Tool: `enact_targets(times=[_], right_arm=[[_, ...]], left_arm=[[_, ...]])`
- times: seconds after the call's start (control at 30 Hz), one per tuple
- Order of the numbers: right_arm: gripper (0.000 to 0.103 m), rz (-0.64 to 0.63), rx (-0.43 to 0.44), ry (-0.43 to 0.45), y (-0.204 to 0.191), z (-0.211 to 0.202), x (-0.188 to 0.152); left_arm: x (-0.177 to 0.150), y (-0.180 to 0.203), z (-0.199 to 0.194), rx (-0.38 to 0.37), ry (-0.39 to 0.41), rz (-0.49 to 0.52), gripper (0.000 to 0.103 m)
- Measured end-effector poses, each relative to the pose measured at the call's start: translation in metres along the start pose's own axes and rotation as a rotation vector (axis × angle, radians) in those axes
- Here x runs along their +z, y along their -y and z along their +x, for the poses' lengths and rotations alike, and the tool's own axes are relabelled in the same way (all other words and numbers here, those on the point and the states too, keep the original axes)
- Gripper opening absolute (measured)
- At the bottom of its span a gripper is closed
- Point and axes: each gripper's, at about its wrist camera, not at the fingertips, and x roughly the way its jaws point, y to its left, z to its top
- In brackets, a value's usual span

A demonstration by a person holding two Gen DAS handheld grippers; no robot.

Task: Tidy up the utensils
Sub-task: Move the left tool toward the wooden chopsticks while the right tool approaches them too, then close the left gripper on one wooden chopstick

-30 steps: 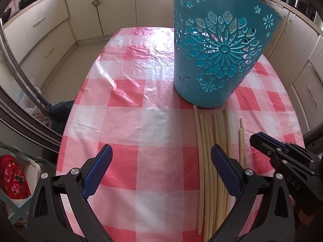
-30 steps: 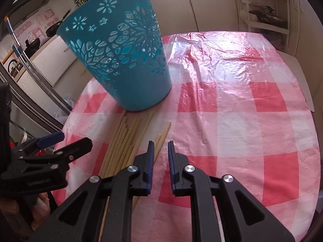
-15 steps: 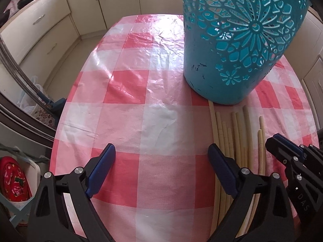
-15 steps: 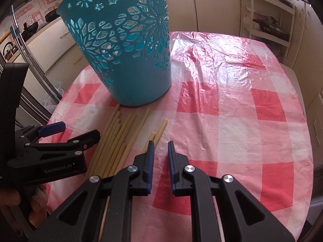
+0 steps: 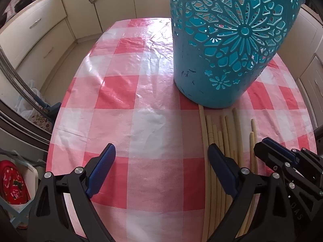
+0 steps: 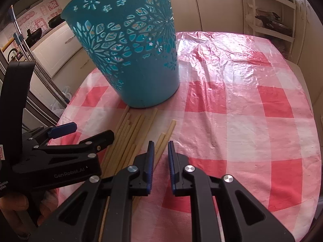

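A teal cut-out basket (image 5: 228,40) stands upright on the red-and-white checked tablecloth (image 5: 121,84); it also shows in the right wrist view (image 6: 131,46). Several pale bamboo chopsticks (image 5: 224,135) lie side by side in front of it, also seen from the right wrist (image 6: 129,135). My left gripper (image 5: 161,157) is wide open and empty, its right finger over the chopsticks. My right gripper (image 6: 161,151) hovers just above the rightmost chopsticks with jaws nearly closed, a narrow gap between them, holding nothing. Each gripper shows in the other's view, the right (image 5: 282,161) and the left (image 6: 66,141).
Cream kitchen cabinets (image 5: 40,30) surround the table. A shelf unit (image 6: 268,20) stands at the back right. A red patterned item (image 5: 12,183) sits in a bin beyond the table's left edge. Metal poles (image 6: 40,70) stand to the left.
Both grippers have moved forward, closer to the basket and the chopstick ends. Jaw openings look unchanged.
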Motion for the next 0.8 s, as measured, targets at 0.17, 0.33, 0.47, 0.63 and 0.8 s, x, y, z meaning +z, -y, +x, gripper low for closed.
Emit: enact_targets(times=[0.17, 0.33, 0.47, 0.63, 0.8], right_arm=[[0.014, -0.013, -0.011, 0.001, -0.001, 0.001, -0.001], [0.012, -0.015, -0.032, -0.002, 0.003, 0.001, -0.002], [0.012, -0.074, -0.071, -0.017, -0.005, 0.002, -0.002], [0.008, -0.142, -0.101, -0.070, 0.001, 0.000, 0.000], [0.008, -0.143, -0.073, -0.108, 0.014, -0.002, 0.003]], left_arm=[[0.001, 0.002, 0.002, -0.007, -0.006, 0.003, 0.089], [-0.001, -0.003, 0.005, 0.006, -0.012, 0.002, 0.087], [0.004, -0.002, 0.006, 0.008, -0.019, 0.015, 0.084], [0.013, 0.003, 0.005, -0.030, -0.003, 0.053, 0.054], [0.007, 0.003, -0.002, -0.069, 0.009, 0.076, 0.010]])
